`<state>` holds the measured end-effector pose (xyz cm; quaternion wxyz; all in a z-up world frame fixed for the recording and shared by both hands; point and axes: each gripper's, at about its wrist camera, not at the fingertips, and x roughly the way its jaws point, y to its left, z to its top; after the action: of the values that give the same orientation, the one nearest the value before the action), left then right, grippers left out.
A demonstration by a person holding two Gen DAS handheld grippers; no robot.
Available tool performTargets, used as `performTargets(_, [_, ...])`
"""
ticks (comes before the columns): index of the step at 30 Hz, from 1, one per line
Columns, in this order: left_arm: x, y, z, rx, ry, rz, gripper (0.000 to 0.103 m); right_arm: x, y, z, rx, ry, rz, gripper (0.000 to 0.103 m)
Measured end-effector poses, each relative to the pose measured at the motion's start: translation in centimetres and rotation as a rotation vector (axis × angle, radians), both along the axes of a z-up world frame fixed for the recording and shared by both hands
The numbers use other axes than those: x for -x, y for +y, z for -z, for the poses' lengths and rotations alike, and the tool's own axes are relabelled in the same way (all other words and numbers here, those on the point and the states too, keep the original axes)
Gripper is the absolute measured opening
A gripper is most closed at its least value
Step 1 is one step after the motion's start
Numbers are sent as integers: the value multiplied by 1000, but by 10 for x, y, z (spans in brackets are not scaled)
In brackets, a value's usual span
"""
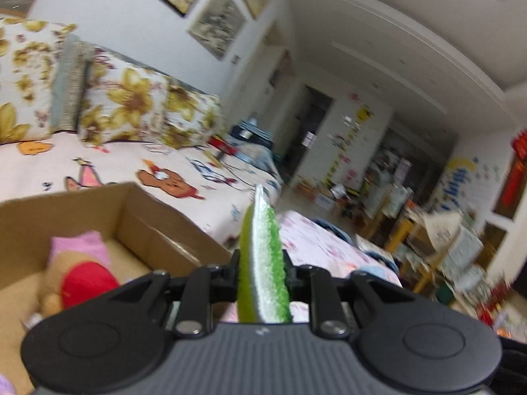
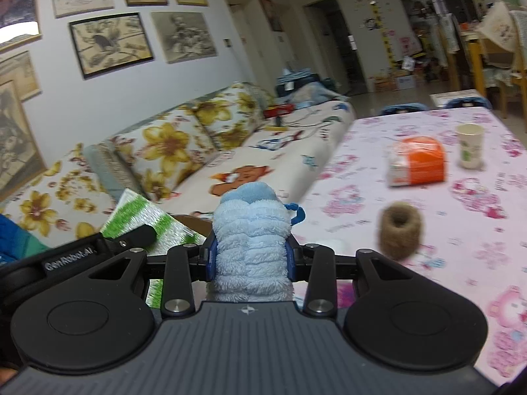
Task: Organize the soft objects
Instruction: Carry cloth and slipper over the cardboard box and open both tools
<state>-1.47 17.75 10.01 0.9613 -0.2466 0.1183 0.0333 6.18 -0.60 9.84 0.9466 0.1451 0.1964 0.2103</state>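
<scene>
My left gripper [image 1: 262, 263] is shut on a green and white sponge [image 1: 263, 256], held edge-on in the air to the right of a cardboard box [image 1: 158, 223]. The box holds a plush toy with a red part [image 1: 87, 281] and a pink cloth [image 1: 82, 247]. My right gripper [image 2: 251, 256] is shut on a fluffy light-blue plush [image 2: 252, 240] above the table. In the right wrist view the sponge [image 2: 141, 220] and the left gripper's body [image 2: 98, 250] show at the left.
The table has a pink floral cloth [image 2: 428, 217]. On it are a twine roll [image 2: 400, 230], an orange tissue pack [image 2: 416, 161] and a paper cup [image 2: 469, 144]. A sofa with flowered cushions [image 2: 171, 144] stands behind.
</scene>
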Motion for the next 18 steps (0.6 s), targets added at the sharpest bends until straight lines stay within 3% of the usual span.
performTargets(9, [2,63,4,82,24,-225,19,-21,47,-6,-17,0,-152,47])
performTargets(18, [6,103,13,144,89,-352,19,-36,85,10,-19,84,-222,50])
